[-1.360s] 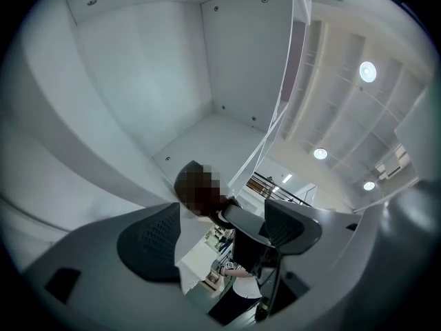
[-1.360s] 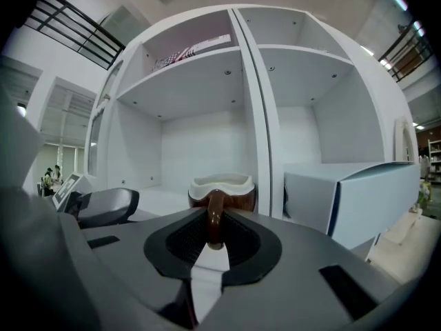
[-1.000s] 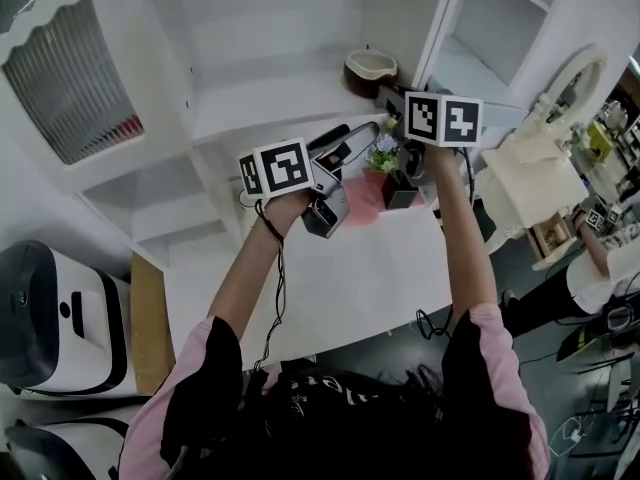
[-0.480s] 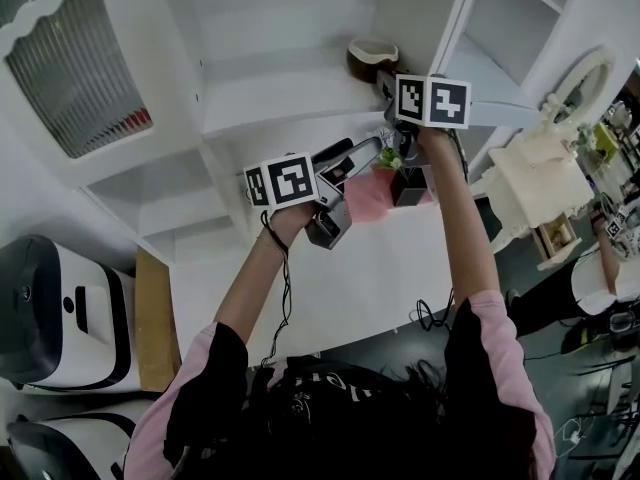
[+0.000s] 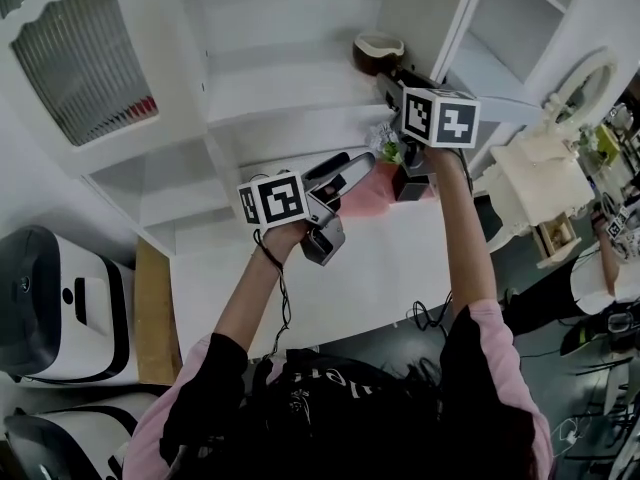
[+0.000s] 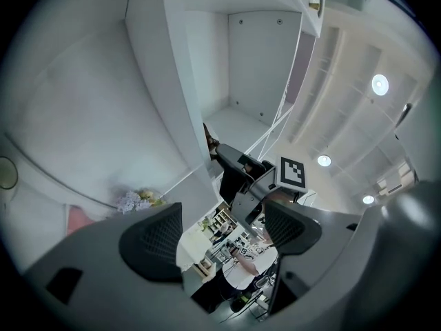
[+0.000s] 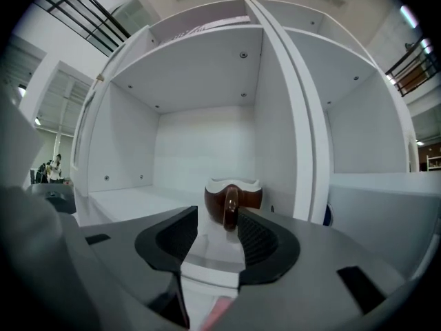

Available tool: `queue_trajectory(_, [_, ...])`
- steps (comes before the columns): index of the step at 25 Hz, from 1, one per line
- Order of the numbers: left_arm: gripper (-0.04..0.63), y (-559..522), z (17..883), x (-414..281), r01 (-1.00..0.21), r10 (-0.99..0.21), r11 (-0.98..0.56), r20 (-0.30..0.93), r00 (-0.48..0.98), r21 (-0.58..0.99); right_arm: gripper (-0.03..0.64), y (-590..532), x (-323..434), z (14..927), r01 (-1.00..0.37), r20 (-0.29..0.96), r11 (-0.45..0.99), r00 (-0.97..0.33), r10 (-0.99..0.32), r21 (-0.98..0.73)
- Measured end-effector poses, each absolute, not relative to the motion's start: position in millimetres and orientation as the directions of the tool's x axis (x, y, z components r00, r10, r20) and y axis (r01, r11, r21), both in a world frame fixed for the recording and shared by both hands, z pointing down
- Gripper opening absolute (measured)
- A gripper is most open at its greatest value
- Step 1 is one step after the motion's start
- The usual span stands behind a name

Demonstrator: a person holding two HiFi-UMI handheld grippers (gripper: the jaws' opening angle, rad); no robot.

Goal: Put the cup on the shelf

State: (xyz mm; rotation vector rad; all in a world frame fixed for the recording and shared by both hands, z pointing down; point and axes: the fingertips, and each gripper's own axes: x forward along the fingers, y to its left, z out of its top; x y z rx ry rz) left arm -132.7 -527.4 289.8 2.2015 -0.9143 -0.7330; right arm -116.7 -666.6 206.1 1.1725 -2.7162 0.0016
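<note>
A brown cup (image 5: 378, 50) with a white rim stands upright on the white shelf (image 5: 280, 83), near its right wall. My right gripper (image 5: 390, 80) reaches up to it from the front. In the right gripper view the cup (image 7: 233, 197) sits just past the fingertips, its handle turned toward me and close to the right pad (image 7: 265, 238). The right gripper (image 7: 219, 234) is opening its jaws and the pads do not press on the handle. My left gripper (image 5: 350, 168) hovers lower, over the table, open with nothing between its fingers (image 6: 150, 240).
Under the shelf, a white table (image 5: 340, 278) carries a small flower plant (image 5: 385, 148) in a black pot and a pink cloth (image 5: 365, 198). A white upright divider (image 7: 289, 116) borders the cup's right side. A cream ornament (image 5: 535, 183) stands at right, white machines (image 5: 50, 298) at left.
The right gripper has stayed at the cup on the shelf. The left gripper has barely shifted over the table.
</note>
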Motion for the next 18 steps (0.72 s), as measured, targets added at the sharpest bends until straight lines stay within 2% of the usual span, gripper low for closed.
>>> queue_trajectory(10, [0.383, -480, 304, -116, -0.471, -0.759, -0.58, -0.23, 0.609, 0.665, 0.181, -598, -85, 215, -0.677, 0.063, 0.736, -0.734, -0.676, 0.005])
queue_trajectory(18, [0.383, -428, 317, -79, -0.496, -0.749, -0.598, -0.218, 0.626, 0.629, 0.179, -523, -46, 274, -0.636, 0.047, 0.766, -0.772, -0.634, -0.092])
